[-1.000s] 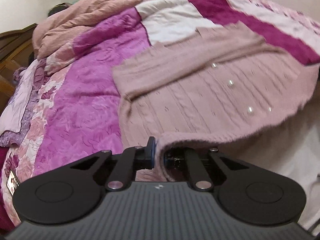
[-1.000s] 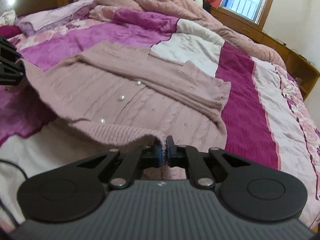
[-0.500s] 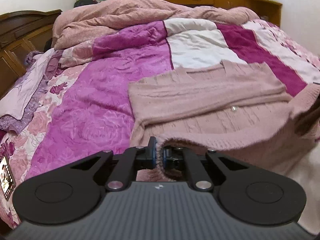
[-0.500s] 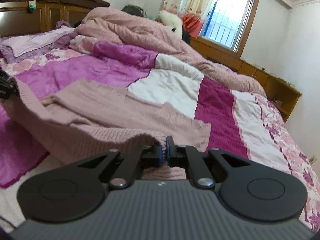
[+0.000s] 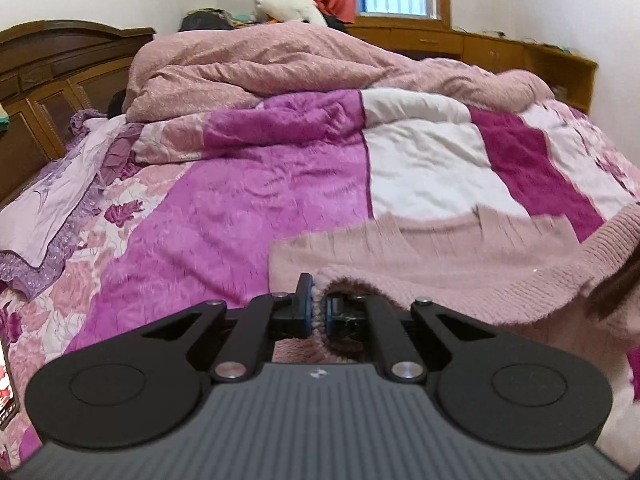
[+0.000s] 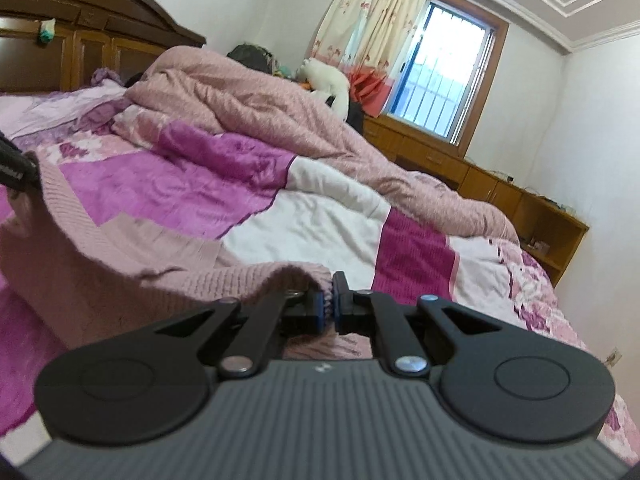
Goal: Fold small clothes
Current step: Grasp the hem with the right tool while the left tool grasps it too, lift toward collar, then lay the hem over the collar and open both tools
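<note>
A dusty-pink knitted cardigan [image 5: 420,256] lies on the bed with its near hem raised off the quilt. My left gripper [image 5: 319,307] is shut on one corner of that ribbed hem. My right gripper [image 6: 328,302] is shut on the other corner of the cardigan [image 6: 120,256], and the hem sags between the two. The left gripper's black tip [image 6: 16,168] shows at the left edge of the right wrist view, holding the knit. The cardigan's buttoned front is hidden under the raised fold.
The bed carries a purple, white and magenta patchwork quilt [image 5: 248,208] with a bunched pink duvet [image 5: 280,64] at its far end. A dark wooden headboard [image 6: 80,24] stands at the left, a low wooden cabinet [image 6: 520,208] under the window [image 6: 448,80].
Both grippers have risen and moved toward the far end of the bed, carrying the hem over the cardigan's body. The pearl buttons seen before are now covered.
</note>
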A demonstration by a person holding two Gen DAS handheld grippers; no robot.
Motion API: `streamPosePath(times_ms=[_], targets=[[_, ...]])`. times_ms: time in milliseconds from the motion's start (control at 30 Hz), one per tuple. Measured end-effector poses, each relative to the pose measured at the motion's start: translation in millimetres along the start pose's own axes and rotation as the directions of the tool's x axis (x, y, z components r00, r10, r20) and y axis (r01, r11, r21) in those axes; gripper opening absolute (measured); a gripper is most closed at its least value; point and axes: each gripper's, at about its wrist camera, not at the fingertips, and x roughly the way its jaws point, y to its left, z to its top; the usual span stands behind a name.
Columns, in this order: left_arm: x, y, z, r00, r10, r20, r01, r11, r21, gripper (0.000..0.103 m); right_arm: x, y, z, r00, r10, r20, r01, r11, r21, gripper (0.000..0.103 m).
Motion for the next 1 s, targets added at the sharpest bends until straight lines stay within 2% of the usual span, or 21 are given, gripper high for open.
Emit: streamPosePath(times_ms=[200,367,567,700,800,867,933,1000], targets=[[38,5,35,0.999,0.025,0.022,-0.024,0.999,-0.037,0.007,42,-3,25,0.999,-0.024,0.041,0.025,1.0,-0.014,0.007],[86,5,50,0.999,0.037,0.0,-0.037,0.999,-0.037,0.007,89,1,29,0.999,-0.042,0.02,0.043,0.999,-0.034,0.007],[164,0,41,0.996,0.039,-0.085,-0.041,0.999,-0.021,0.007,148,16,1,0.996,-0.047,-0.077,0.043,0.998,-0.049,0.007],[209,1,28,0.987,0.065,-0.148,-0.065,0.998,0.001,0.007,181,28,-21,0.989,-0.037,-0.145,0.027,0.997,-0.07,0.007],[233,3,15,0.98,0.066,-0.186,-0.065,0.998,0.011,0.008,205,32,-36,0.976,-0.014,-0.217,0.004,0.999,-0.048,0.007],[241,2,10,0.981,0.073,-0.179,-0.069,0.997,0.026,0.008,219,29,-44,0.959,0.022,-0.283,-0.018,1.0,0.016,0.01],[242,0,6,0.982,0.081,-0.169,-0.074,0.996,0.047,0.013,227,23,-52,0.945,0.07,-0.319,-0.04,0.994,0.1,0.01],[240,-2,4,0.983,0.089,-0.16,-0.079,0.994,0.07,0.03,225,19,-54,0.949,0.088,-0.303,-0.047,0.989,0.141,0.01]])
